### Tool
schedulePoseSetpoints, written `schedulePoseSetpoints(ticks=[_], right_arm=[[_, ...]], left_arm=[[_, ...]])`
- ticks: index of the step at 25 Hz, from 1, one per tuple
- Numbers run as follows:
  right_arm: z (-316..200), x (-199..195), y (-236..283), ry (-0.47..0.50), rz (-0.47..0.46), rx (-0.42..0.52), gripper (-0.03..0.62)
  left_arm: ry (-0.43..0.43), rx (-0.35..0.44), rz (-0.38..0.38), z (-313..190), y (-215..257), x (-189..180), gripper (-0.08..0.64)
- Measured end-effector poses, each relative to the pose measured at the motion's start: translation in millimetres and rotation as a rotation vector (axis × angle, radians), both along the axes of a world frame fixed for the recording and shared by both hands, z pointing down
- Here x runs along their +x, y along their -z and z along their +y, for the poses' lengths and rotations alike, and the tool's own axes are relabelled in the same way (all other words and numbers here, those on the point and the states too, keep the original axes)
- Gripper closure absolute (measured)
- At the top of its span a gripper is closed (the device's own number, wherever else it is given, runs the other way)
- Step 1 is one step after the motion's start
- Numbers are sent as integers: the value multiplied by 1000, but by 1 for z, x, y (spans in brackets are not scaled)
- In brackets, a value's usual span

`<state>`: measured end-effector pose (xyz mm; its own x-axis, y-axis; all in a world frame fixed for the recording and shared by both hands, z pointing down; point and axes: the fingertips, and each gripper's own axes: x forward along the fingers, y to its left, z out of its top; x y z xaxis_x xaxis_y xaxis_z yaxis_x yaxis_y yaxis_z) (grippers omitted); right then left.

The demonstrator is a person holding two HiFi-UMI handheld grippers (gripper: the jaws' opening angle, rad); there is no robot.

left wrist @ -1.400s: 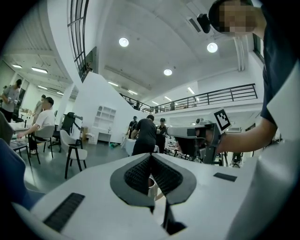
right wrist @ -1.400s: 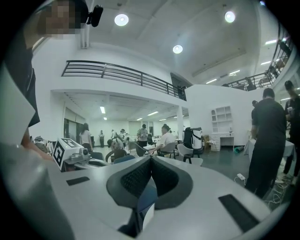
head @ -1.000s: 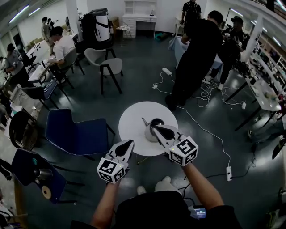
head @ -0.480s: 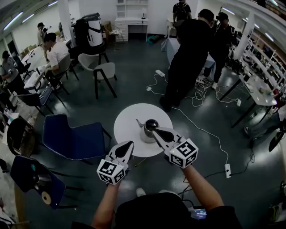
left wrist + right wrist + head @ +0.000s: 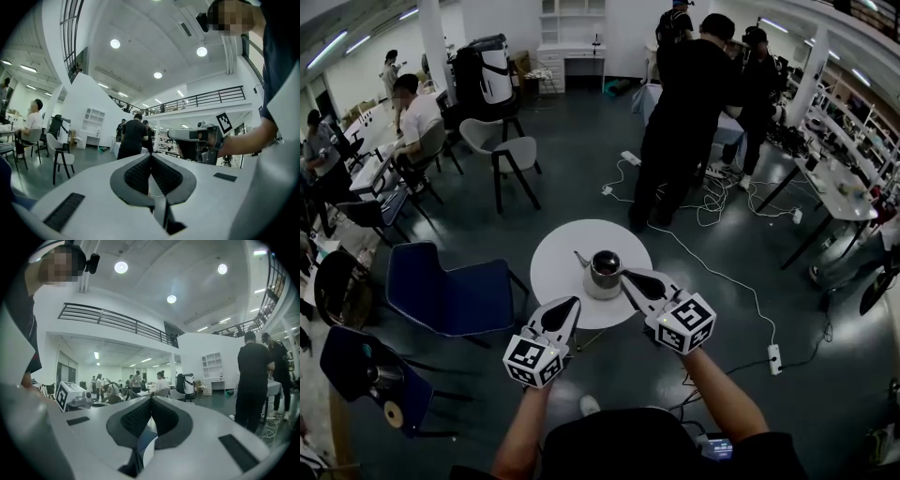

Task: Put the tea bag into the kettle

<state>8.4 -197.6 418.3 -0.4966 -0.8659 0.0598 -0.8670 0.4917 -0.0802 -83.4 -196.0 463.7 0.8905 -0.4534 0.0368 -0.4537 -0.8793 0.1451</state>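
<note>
A metal kettle (image 5: 602,272) with its spout pointing left stands on a small round white table (image 5: 567,251) in the head view; its top looks dark. My right gripper (image 5: 626,275) is shut, with its tip just right of the kettle at the table's near side. My left gripper (image 5: 573,301) is shut and held lower left, off the table's near edge. In the gripper views both pairs of jaws, left (image 5: 150,156) and right (image 5: 151,399), meet with nothing showing between them. No tea bag shows in any view.
A blue chair (image 5: 450,291) stands left of the table. Just beyond the table stands a person in black (image 5: 684,112). Cables (image 5: 712,202) and a power strip (image 5: 772,357) lie on the floor to the right. Further back left is a white chair (image 5: 511,155).
The right gripper's tip was over the kettle a second ago and now sits beside its right side. Table and kettle have shifted left in the head view. The left gripper stays put.
</note>
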Motion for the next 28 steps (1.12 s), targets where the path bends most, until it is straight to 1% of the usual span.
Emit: schedulePoseSetpoints(ticks=[3, 11, 14, 17, 22, 25, 28], right_arm=[[17, 15, 1, 1, -6, 4, 572], [59, 46, 7, 12, -12, 23, 572], [78, 57, 8, 13, -13, 28, 572], [97, 72, 6, 5, -20, 32, 572], [127, 102, 2, -31, -37, 47, 572], [145, 118, 1, -49, -37, 49, 572], [162, 124, 2, -57, -30, 52, 574]], left_arm=[[-4, 6, -3, 17, 2, 17, 543], [-6, 53, -48, 62, 10, 58, 544], [-9, 40, -36, 81, 10, 71, 544], [-13, 36, -44, 99, 7, 86, 543], [-22, 14, -9, 127, 7, 109, 543], [-32, 20, -14, 144, 10, 123, 543], [-41, 27, -24, 162, 12, 130, 543]])
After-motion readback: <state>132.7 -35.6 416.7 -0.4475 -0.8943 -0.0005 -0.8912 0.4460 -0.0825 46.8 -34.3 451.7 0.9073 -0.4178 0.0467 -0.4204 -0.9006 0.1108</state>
